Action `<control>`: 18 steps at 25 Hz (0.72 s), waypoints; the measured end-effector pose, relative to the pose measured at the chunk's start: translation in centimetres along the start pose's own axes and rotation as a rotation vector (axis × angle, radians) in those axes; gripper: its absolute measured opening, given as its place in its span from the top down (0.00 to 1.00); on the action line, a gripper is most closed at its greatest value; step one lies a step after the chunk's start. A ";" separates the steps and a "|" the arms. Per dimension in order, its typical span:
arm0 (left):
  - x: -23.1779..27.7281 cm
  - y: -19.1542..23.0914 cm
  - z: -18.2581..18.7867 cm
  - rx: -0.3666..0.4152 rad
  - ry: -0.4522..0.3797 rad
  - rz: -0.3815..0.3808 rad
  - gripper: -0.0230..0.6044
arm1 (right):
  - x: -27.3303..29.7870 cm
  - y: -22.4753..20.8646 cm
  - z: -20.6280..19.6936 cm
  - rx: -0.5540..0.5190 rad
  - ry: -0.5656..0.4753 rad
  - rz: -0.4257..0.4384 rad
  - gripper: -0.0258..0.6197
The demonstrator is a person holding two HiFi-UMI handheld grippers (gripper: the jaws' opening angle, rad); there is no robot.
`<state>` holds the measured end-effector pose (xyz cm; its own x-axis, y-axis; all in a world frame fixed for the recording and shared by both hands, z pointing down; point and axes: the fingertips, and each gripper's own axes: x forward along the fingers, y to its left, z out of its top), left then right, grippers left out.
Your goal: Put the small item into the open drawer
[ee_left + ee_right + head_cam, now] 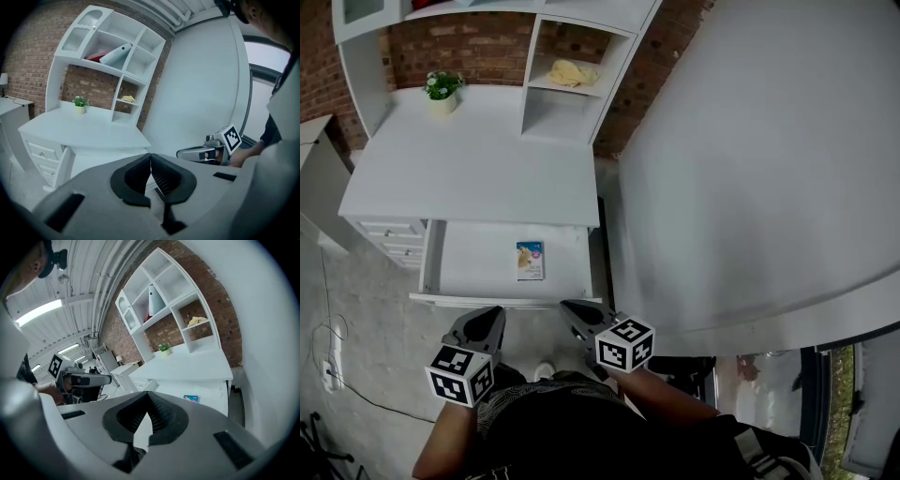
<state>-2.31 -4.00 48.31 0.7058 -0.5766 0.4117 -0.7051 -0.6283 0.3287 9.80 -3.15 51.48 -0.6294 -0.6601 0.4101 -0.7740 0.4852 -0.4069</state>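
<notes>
A: Brick backed the desk (487, 178) in the head view. Where was the item (530, 261)?
B: Flat inside the drawer (469, 262), so probably delivered. The left gripper (490, 317) and right gripper (574, 311) hung just outside the drawer's front.
A: Left gripper view?
B: Jaws together, empty; nothing left to carry, I'd judge.
A: Right gripper view?
B: Closed, empty too, facing the drawer.

A study corner inside a hall: white tabletop (469, 169), shelf hutch (546, 117), brick wall (478, 56), potted plant (442, 89), strip-lit ribbed ceiling (93, 273)
</notes>
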 end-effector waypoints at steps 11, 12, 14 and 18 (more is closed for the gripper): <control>-1.3 0.0 0.5 0.053 0.018 -0.033 0.93 | -0.7 2.4 0.2 -0.038 -0.017 -0.035 0.96; -1.4 0.2 0.6 0.060 0.025 -0.040 0.93 | -0.5 2.7 0.4 -0.039 -0.020 -0.043 0.96; -1.8 0.7 0.7 0.069 0.034 -0.052 0.93 | -0.2 3.2 0.7 -0.040 -0.025 -0.057 0.96; -2.6 1.6 1.0 0.086 0.041 -0.074 0.93 | 0.3 4.0 1.1 -0.038 -0.041 -0.089 0.96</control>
<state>-5.20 -4.08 46.95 0.7510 -0.5060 0.4243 -0.6414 -0.7118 0.2862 6.60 -2.00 49.10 -0.5551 -0.7239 0.4096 -0.8293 0.4441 -0.3390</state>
